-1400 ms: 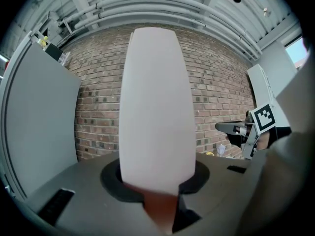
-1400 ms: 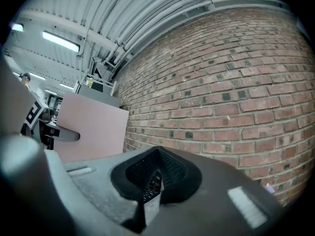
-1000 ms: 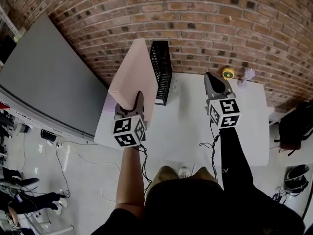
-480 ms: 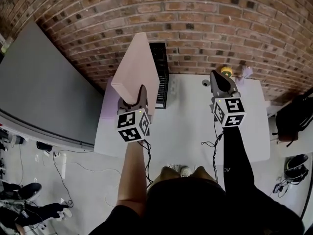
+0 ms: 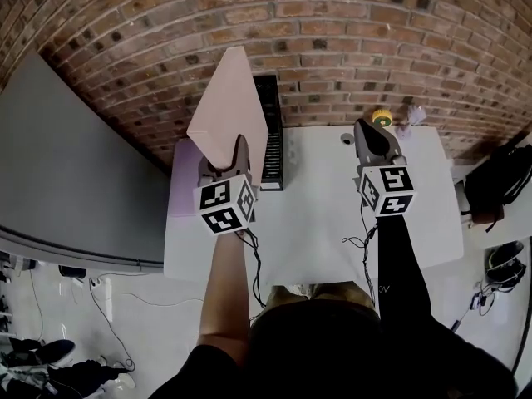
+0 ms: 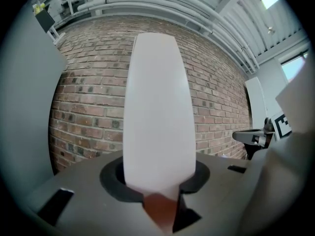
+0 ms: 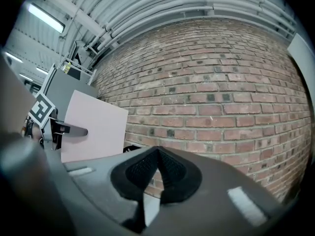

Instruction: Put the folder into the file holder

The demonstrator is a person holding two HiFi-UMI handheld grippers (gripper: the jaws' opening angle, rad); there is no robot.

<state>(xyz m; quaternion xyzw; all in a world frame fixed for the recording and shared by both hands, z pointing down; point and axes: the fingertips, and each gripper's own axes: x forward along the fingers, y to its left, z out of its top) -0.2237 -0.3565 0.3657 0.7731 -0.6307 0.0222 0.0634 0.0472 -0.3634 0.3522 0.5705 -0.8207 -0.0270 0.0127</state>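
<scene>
Pictured at a white counter (image 5: 316,223) set against a brick wall (image 5: 349,23), we hold a pale pink folder (image 5: 230,106) in the air with our left gripper (image 5: 227,160). Its fingers (image 5: 240,152) are clenched on the folder's lower edge.

From the head view the folder stands nearly upright, leaning away from us toward the wall. It is over the counter's left end, just to the left of the black mesh file holder (image 5: 272,135). The folder is not inside the file holder, and we cannot tell whether the two touch. The file holder stands at the counter's far edge by the wall, between our two grippers and much nearer the left one.

In the left gripper view the folder rises from between the fingers and fills the middle of the frame, with brick on both sides behind it.

Our right gripper (image 5: 366,131) hovers over the counter's right half, well apart from the folder. The right gripper view shows its dark, textured fingers (image 7: 140,170) pressed together with nothing between them. The folder's flat face appears off to the left, in front of the wall.

A small yellow object (image 5: 381,119) lies near the counter's far right corner, just beyond the right gripper. A large grey panel (image 5: 66,165) stands to the left of the counter.
</scene>
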